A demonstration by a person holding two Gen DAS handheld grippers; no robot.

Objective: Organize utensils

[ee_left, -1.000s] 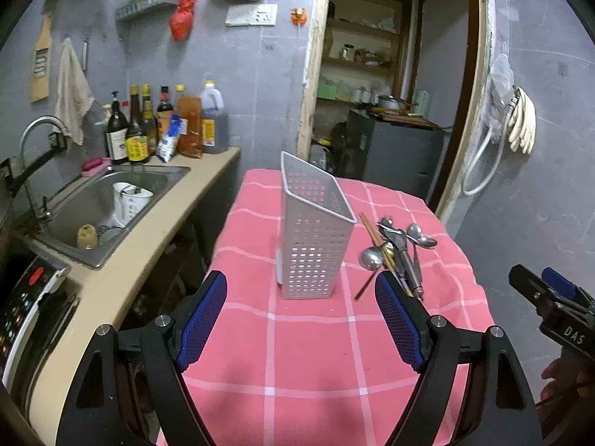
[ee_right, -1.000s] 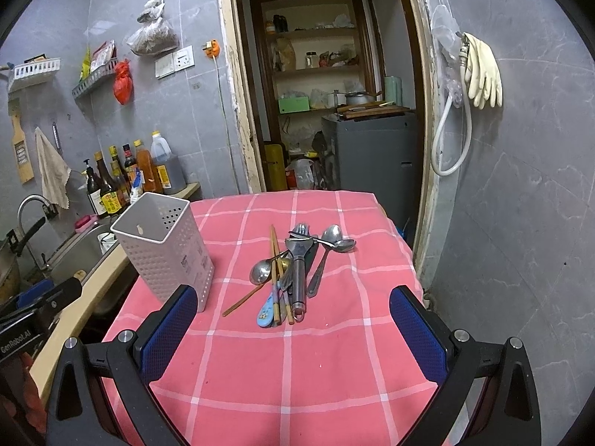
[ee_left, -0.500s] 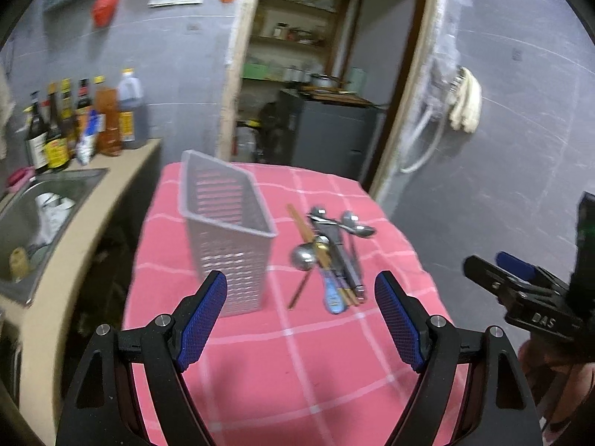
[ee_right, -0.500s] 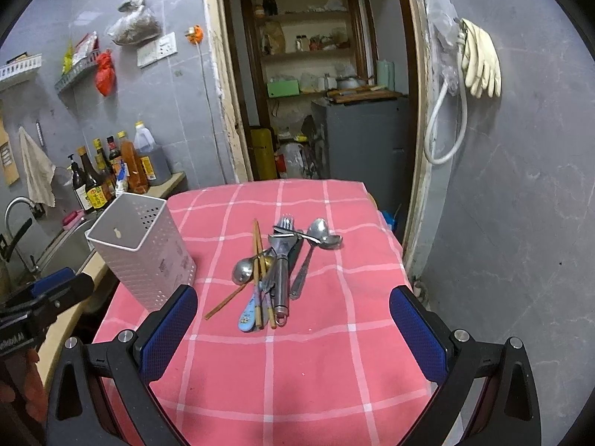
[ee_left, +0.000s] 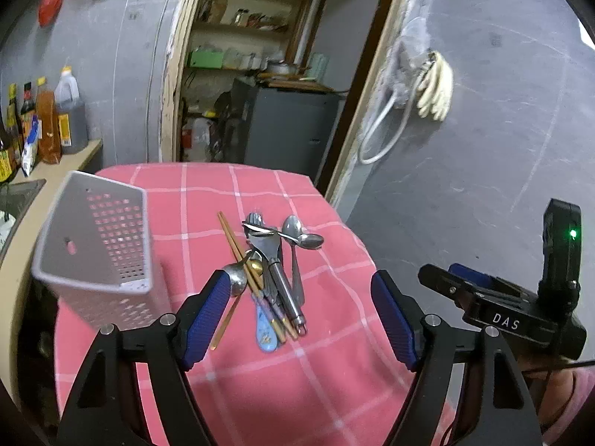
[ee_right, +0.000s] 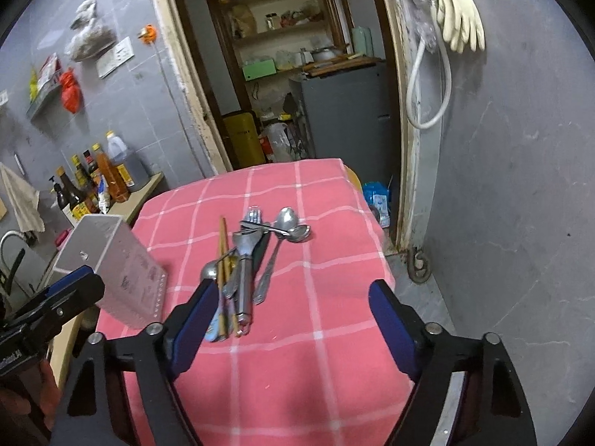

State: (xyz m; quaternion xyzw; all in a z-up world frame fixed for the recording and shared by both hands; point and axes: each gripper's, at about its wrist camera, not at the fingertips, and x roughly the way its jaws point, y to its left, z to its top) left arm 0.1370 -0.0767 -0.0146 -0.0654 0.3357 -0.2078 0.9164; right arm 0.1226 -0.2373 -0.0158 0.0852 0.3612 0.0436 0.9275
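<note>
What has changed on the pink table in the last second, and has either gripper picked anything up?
Both grippers have swung toward the utensil pile, which now sits between the left gripper fingers in its view instead of the white caddy. The right gripper has come closer too. Both sets of jaws are closing, with nothing gripped. The pile, the caddy and the pink cloth lie as before.

Dim indoor light, slight motion blur, strong fisheye bending at edges.

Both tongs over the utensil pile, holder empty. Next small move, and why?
Probably lower the right tongs, now closing with nothing between them, onto the pile's nearest handles; the utensils lie loose on the cloth, and the holder waits beside them.
</note>
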